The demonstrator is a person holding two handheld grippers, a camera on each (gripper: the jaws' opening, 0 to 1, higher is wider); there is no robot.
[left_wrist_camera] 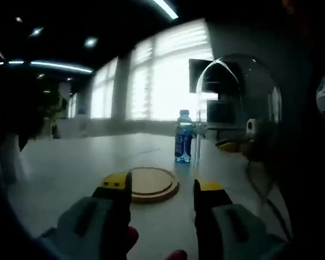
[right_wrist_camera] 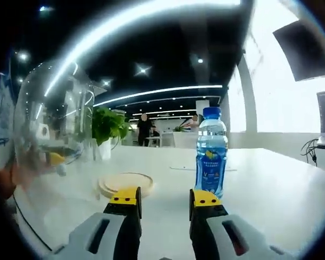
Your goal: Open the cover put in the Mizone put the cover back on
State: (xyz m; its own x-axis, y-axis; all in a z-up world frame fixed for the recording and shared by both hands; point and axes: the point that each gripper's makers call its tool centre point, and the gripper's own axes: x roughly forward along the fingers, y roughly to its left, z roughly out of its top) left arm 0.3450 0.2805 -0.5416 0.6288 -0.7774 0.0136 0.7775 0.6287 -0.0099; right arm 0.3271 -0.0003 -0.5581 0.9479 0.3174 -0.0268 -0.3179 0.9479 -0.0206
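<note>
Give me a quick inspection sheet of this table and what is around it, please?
Surface: pale table, mostly bare.
Job's things: blue bottle upright on the table, blue cap on; round wooden base lying flat with nothing on it; clear glass dome off the base, at the left of the right gripper view.
Clutter: nothing seen.
Grippers: left gripper open, holding nothing, pointed at the wooden base; right gripper open, holding nothing, the bottle just beyond its right jaw.
Cables: dark cables at the far right table edge.
Surroundings: bright windows, leafy plant, people standing far back, ceiling strip lights.
</note>
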